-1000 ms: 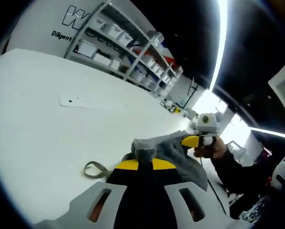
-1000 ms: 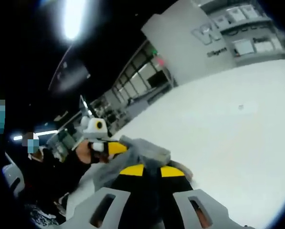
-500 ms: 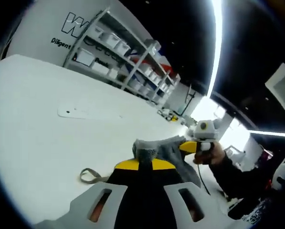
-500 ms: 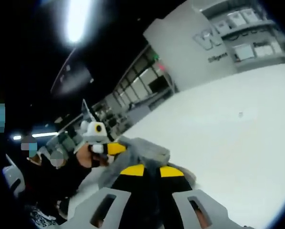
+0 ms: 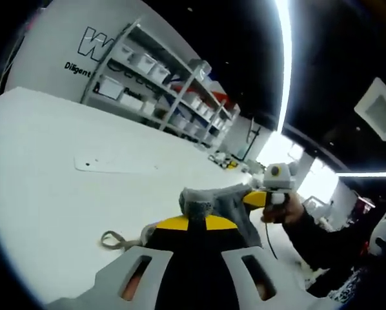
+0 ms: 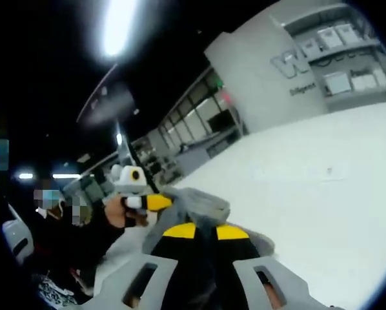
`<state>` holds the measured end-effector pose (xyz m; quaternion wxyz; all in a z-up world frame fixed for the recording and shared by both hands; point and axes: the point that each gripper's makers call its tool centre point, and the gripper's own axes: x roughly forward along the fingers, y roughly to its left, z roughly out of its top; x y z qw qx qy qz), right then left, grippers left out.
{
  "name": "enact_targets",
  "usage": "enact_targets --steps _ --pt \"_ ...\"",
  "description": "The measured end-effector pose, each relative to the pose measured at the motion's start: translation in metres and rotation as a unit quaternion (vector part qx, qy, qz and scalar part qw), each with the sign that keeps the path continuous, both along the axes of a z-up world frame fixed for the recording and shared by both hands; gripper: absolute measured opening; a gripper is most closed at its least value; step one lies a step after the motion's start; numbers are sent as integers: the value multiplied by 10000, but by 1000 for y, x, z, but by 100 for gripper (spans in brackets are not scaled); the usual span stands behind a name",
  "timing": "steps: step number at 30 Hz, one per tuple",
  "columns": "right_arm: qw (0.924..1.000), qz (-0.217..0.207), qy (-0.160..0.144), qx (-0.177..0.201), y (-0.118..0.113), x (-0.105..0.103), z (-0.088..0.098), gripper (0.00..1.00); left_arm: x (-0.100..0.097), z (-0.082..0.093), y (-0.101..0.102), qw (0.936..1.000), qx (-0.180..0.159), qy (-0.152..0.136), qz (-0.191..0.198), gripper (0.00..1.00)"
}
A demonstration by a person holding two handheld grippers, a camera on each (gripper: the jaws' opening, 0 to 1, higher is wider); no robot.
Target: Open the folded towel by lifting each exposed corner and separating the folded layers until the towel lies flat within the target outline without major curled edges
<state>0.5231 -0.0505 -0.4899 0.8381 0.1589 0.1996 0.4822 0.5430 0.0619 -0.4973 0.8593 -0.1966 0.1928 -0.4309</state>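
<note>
As both grippers, left [image 5: 189, 223] and right [image 6: 203, 230], clamped the grey towel [image 5: 213, 200], it hung lifted above the white worktop [image 5: 57, 194], apparently to separate its layers.

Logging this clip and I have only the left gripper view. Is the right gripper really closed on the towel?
Observer: Yes. In the right gripper view the right gripper is shut on a bunched fold of the grey towel.
Operator: What lies behind the left gripper from that side?
Observer: Behind the left gripper is a dark glass-fronted area.
Operator: Anything on the table there?
Observer: A small dark speck sits on the white table.
</note>
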Motion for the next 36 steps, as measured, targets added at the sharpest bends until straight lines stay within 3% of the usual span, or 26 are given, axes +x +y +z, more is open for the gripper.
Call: enact_targets --steps 20,36 --pt "9983 147 -566 10 3 -41 22 3 -44 24 5 9991 -93 -401 14 2" --pt "9970 219 -732 -75 -4 -68 27 3 -73 29 2 9983 -113 -570 0 2"
